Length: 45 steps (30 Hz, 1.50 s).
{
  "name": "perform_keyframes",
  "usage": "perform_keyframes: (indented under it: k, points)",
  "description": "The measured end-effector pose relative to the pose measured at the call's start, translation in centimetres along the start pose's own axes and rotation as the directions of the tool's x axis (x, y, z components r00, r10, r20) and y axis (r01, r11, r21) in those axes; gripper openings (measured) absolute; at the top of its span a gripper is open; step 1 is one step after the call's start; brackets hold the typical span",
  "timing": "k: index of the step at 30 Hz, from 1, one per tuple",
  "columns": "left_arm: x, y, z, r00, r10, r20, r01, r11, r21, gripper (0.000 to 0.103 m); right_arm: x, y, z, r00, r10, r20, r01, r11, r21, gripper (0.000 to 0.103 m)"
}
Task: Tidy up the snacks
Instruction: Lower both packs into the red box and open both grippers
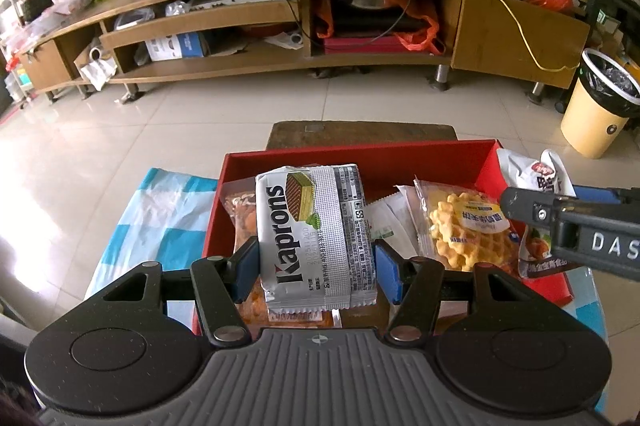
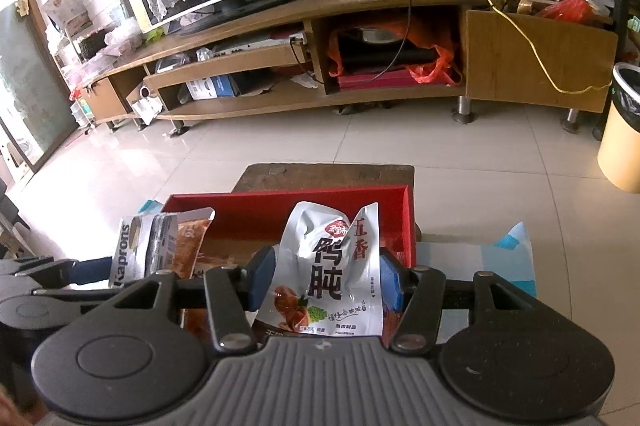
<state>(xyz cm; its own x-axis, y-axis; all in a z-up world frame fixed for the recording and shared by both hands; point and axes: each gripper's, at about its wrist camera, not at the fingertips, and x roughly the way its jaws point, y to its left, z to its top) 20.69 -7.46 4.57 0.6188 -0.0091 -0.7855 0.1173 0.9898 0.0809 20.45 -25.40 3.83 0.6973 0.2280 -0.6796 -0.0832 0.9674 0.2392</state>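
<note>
My left gripper (image 1: 316, 262) is shut on a silver Kaprons wafer pack (image 1: 316, 234) and holds it upright over the red box (image 1: 360, 155). The pack also shows in the right wrist view (image 2: 140, 246). My right gripper (image 2: 326, 280) is shut on a white duck-snack pouch (image 2: 332, 266), held over the right part of the red box (image 2: 280, 203). The pouch (image 1: 532, 173) and the right gripper's body show at the right of the left wrist view. In the box lie a waffle pack (image 1: 468, 230), a white sachet (image 1: 388, 218) and an orange snack bag (image 1: 244, 214).
The box sits on a blue-and-white checked cloth (image 1: 160, 218) on a small table, with a dark wooden stool (image 1: 360, 133) behind it. Beyond are a tiled floor, a long wooden TV stand (image 1: 280, 17) and a yellow waste bin (image 1: 600, 105) at the right.
</note>
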Motion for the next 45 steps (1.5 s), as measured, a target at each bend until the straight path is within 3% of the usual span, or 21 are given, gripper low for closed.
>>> perform_keyframes:
  k: [28, 45]
  points:
    - [4.0, -1.1, 0.2, 0.998, 0.018, -0.068, -0.016, 1.0, 0.021, 0.064, 5.4, -0.3, -0.3, 0.998, -0.021, -0.064, 0.019, 0.999, -0.039, 0.052]
    - [2.0, -0.5, 0.5, 1.0, 0.009, -0.028, -0.01, 1.0, -0.009, 0.079, 4.8, -0.1, -0.2, 0.998, -0.04, -0.045, 0.037, 0.998, -0.056, 0.059]
